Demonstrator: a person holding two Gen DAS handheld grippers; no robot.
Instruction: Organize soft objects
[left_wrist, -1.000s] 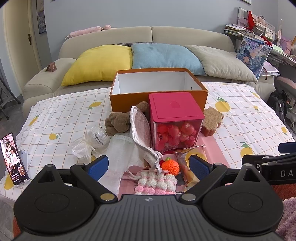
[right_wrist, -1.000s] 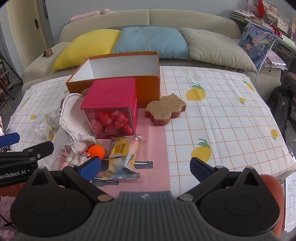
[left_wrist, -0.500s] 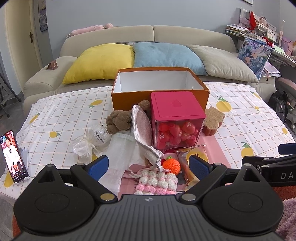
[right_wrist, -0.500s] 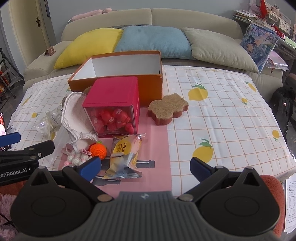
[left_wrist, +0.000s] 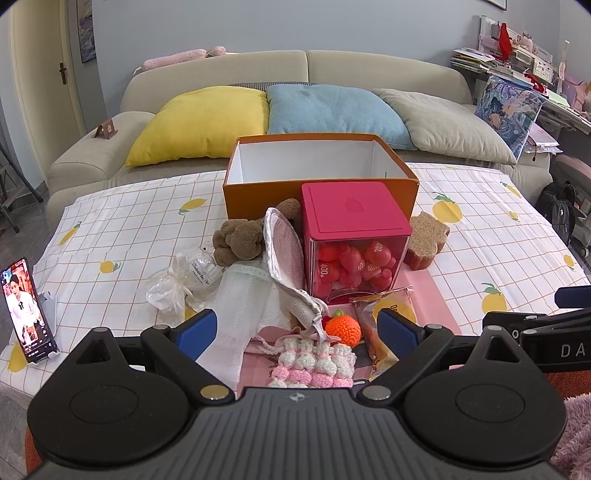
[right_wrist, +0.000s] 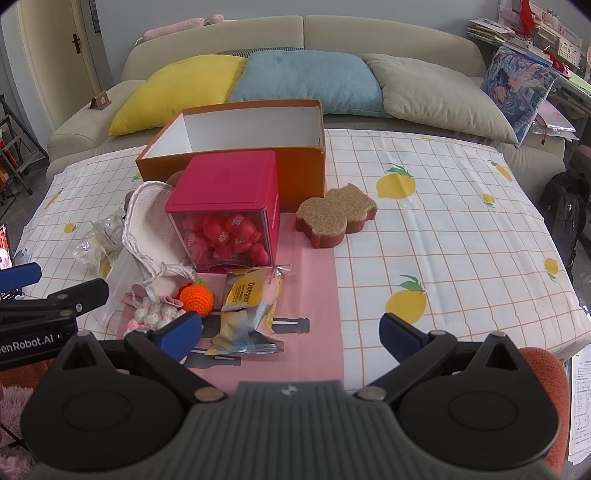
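Observation:
An open orange box (left_wrist: 321, 192) (right_wrist: 303, 173) stands mid-table, empty. In front lie soft things: a brown plush (left_wrist: 240, 240), a pink cloth pouch (left_wrist: 284, 251) (right_wrist: 155, 229), a crocheted orange (left_wrist: 342, 328) (right_wrist: 196, 297), a pink-white crochet piece (left_wrist: 314, 363) (right_wrist: 155, 314), a white mesh cloth (left_wrist: 240, 310) and a bear-shaped sponge (left_wrist: 428, 240) (right_wrist: 336, 214). My left gripper (left_wrist: 297, 330) is open and empty, just before the crochet piece. My right gripper (right_wrist: 291, 330) is open and empty over the near table edge.
A clear cube with a red lid (left_wrist: 354, 240) (right_wrist: 225, 214) holds red pieces. A snack packet (right_wrist: 251, 306) lies near it, a clear gift bag (left_wrist: 184, 280) to the left. A phone (left_wrist: 27, 310) stands at the left edge. A sofa with cushions (left_wrist: 332, 110) is behind.
Both grippers have drifted slightly; the view shifts a little. Both stay open and empty. Nothing on the table has moved.

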